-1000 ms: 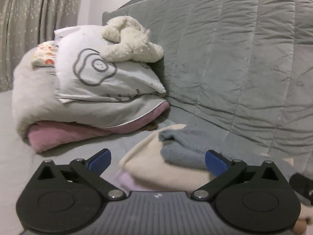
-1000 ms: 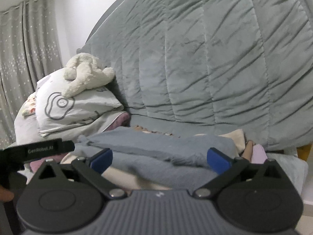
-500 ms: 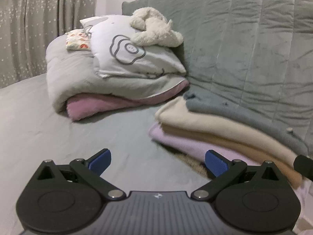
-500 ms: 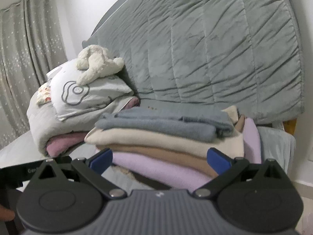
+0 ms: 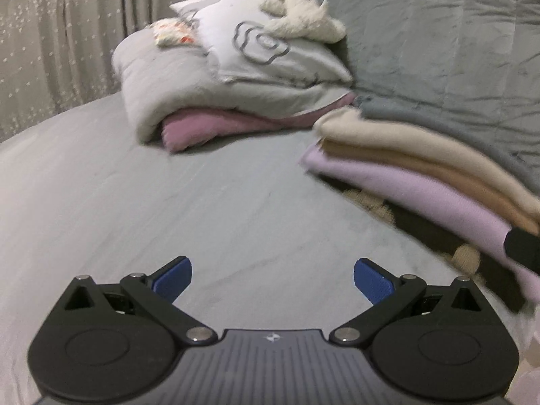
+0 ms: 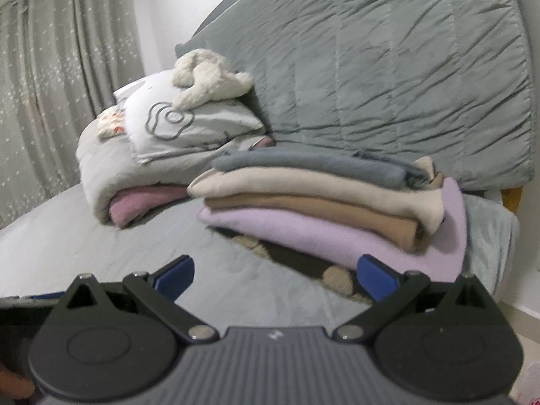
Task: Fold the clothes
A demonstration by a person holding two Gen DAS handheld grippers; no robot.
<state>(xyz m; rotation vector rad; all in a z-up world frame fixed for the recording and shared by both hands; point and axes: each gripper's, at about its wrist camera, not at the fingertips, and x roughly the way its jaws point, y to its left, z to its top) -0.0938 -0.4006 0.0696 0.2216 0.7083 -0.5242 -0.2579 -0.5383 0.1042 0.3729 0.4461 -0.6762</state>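
Note:
A stack of folded clothes (image 6: 324, 202) lies on the grey bed (image 6: 101, 236) against the quilted headboard: a grey piece on top (image 6: 310, 165), then cream, tan and lilac, with a dark patterned piece (image 6: 293, 263) underneath. The stack also shows at the right of the left wrist view (image 5: 422, 162). My left gripper (image 5: 272, 280) is open and empty above the bare sheet, left of the stack. My right gripper (image 6: 275, 278) is open and empty, in front of the stack and apart from it.
A folded grey and pink duvet (image 5: 175, 101) with a white pillow (image 5: 270, 54) and a cream plush toy (image 5: 300, 17) lies left of the stack. Spotted curtains (image 6: 60, 101) hang at the left. The bed's right edge (image 6: 499, 236) is just beyond the stack.
Both grippers have drawn back from the stack and away from the headboard. The stack now lies farther off in both views, with more bare sheet showing in front. Both stay open.

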